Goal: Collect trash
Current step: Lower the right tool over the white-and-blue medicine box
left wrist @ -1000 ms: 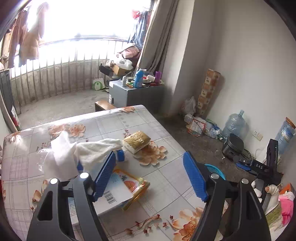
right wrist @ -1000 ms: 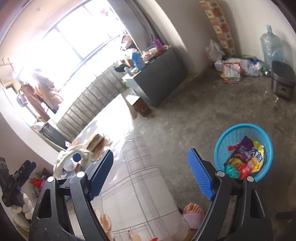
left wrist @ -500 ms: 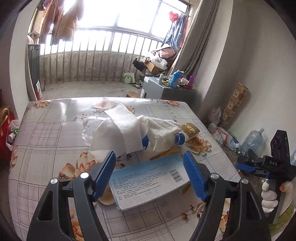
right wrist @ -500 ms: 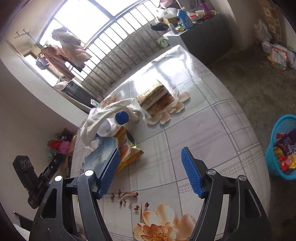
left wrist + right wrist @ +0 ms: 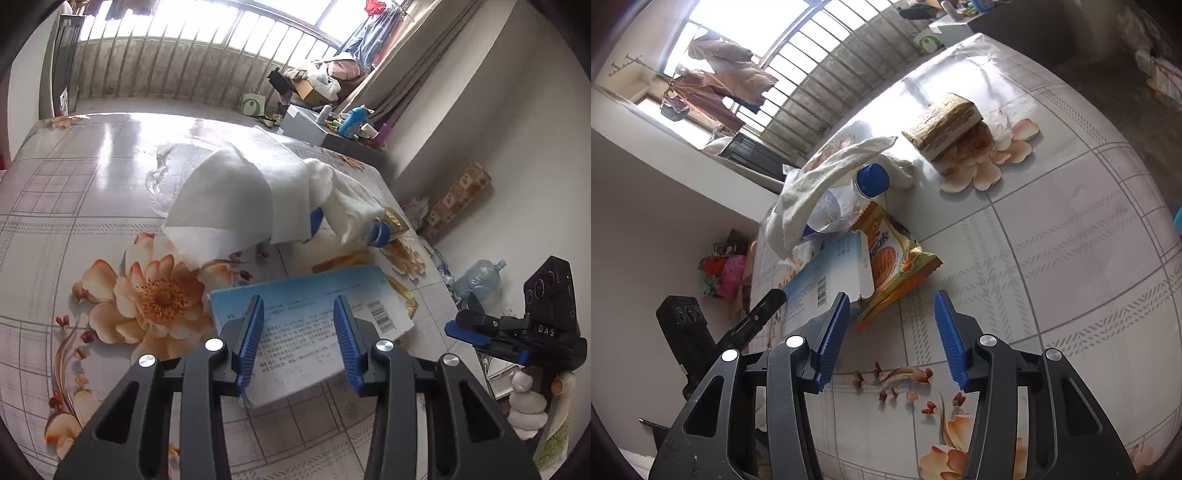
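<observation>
While both claws hang low over the worktop (image 5: 74,192), their jaws have just been closing. Left claw (image 5: 298,332): pale blue box (image 5: 314,295) lies between its jaws, pads not seen pressing it, so spread. Right claw (image 5: 889,328): spread, only bare worktop between the jaws; left pad just beside the box corner and the snack packet (image 5: 894,266). Packet partly under box. Behind: bottle (image 5: 846,199) under white cloth (image 5: 251,192), brown pack (image 5: 942,125) further off.

Glossy floral tablecloth (image 5: 92,177) (smooth, plastic-looking), printed cardboard box (image 5: 314,317), soft white cloth (image 5: 236,199), shiny foil snack wrapper (image 5: 894,266).
</observation>
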